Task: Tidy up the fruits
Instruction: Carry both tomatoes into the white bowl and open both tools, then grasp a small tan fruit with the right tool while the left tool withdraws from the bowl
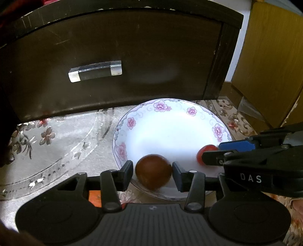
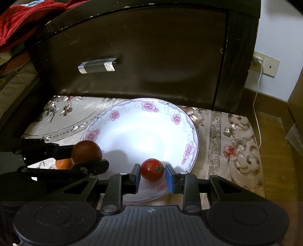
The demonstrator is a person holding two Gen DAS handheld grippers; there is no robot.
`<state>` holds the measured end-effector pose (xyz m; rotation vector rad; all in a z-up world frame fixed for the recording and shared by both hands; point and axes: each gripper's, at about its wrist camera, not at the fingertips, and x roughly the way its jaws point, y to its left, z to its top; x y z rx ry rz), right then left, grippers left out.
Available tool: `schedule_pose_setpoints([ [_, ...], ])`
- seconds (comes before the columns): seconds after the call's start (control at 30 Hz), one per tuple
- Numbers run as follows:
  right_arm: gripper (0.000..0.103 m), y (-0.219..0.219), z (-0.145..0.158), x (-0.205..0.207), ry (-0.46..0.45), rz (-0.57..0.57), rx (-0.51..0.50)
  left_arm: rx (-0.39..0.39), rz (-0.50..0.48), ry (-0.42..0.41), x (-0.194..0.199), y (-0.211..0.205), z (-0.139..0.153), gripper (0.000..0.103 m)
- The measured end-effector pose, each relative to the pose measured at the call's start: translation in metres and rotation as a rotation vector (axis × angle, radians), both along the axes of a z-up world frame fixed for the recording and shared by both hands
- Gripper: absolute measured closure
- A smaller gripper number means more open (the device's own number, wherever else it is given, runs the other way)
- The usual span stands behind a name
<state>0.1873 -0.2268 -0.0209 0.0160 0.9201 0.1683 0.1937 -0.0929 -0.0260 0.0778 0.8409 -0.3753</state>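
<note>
A white plate [image 1: 170,121] with pink flowers on its rim lies on the patterned tablecloth; it also shows in the right wrist view [image 2: 132,117]. My left gripper [image 1: 153,173] is shut on a dark brown round fruit [image 1: 153,171] over the plate's near edge; the same fruit shows in the right wrist view [image 2: 86,151]. My right gripper [image 2: 152,175] is shut on a small red tomato [image 2: 152,169] over the plate's near right part; the tomato also shows in the left wrist view [image 1: 205,151], with the right gripper [image 1: 210,155] around it.
A dark wooden drawer front [image 1: 113,56] with a clear handle [image 1: 94,71] rises right behind the plate. An orange fruit [image 2: 63,163] lies on the cloth beneath the left gripper. A yellow cabinet [image 1: 269,56] stands at the right. Red cloth [image 2: 22,17] lies at upper left.
</note>
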Motion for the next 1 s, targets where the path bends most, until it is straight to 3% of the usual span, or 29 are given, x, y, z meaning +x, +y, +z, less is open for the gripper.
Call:
schedule_pose_setpoints([
  [0.43, 0.066, -0.002, 0.009, -0.004, -0.028, -0.014, 0.011, 0.032, -0.012, -0.028, -0.015, 0.008, 0.021, 0.045],
  [1.0, 0.065, 0.000, 0.038, -0.026, -0.100, -0.015, 0.069, 0.027, 0.031, -0.037, -0.049, 0.047, 0.055, 0.043],
])
